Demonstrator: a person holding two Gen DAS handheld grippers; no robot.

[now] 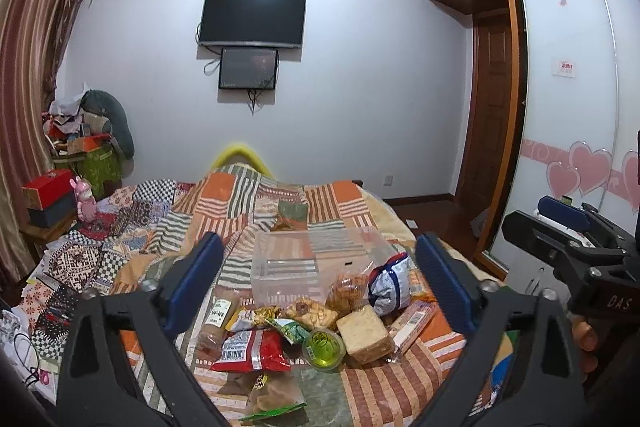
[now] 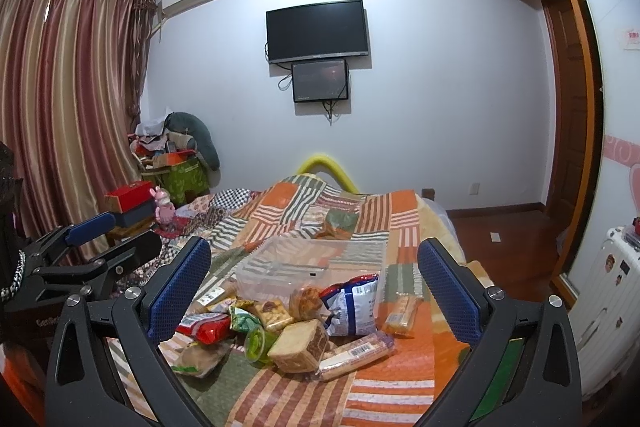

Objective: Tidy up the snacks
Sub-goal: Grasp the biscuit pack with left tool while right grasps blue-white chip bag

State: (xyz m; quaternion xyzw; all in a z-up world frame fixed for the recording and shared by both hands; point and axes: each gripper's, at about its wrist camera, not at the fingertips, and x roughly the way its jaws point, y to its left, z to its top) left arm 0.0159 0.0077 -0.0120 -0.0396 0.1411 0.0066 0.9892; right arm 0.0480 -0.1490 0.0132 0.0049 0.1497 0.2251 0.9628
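Note:
A pile of snack packs lies on the patchwork quilt (image 1: 280, 195): a red bag (image 1: 252, 349), a green jelly cup (image 1: 323, 349), a wrapped bread slice (image 1: 368, 333), a blue-white bag (image 1: 390, 281) and a long biscuit pack (image 1: 412, 321). A clear plastic box (image 1: 296, 265) stands empty just behind them. My left gripper (image 1: 318, 275) is open above the pile. My right gripper (image 2: 314, 279) is open too, over the same pile; the bread slice (image 2: 300, 345), blue-white bag (image 2: 352, 307) and box (image 2: 312, 259) show between its fingers.
The right gripper (image 1: 560, 227) shows at the right of the left wrist view, the left gripper (image 2: 104, 239) at the left of the right wrist view. A bedside stand with boxes (image 2: 132, 207) and a pink toy (image 2: 163, 209) is left of the bed. A white suitcase (image 2: 608, 291) stands right.

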